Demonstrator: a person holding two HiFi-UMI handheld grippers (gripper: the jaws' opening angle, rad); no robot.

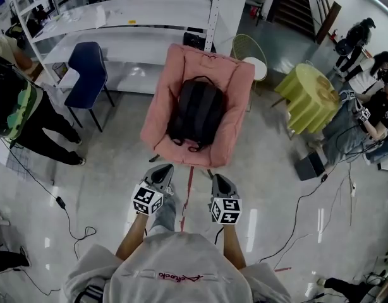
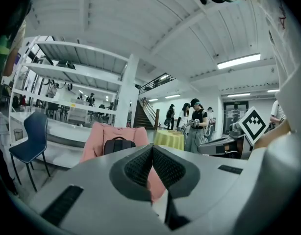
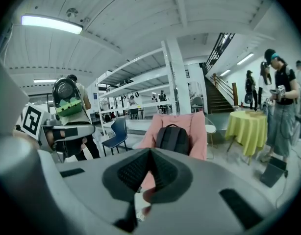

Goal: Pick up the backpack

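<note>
A black backpack [image 1: 196,112] lies on a pink cushioned chair [image 1: 235,106] in the middle of the head view, its top handle toward the chair's back. My left gripper [image 1: 167,170] and right gripper [image 1: 218,180] hang side by side just short of the chair's front edge, both shut and empty. In the left gripper view the backpack [image 2: 118,145] shows ahead on the pink chair [image 2: 99,137], past the shut left gripper [image 2: 152,150]. Beyond the shut right gripper [image 3: 150,153], the right gripper view has the backpack [image 3: 173,137] upright against the chair [image 3: 199,136].
A blue chair [image 1: 88,74] stands to the left, a round table with a yellow cloth [image 1: 309,96] to the right. White shelving [image 1: 127,17] runs behind the pink chair. People stand at the far left [image 1: 20,115] and sit at the right [image 1: 364,122]. Cables [image 1: 67,213] trail over the floor.
</note>
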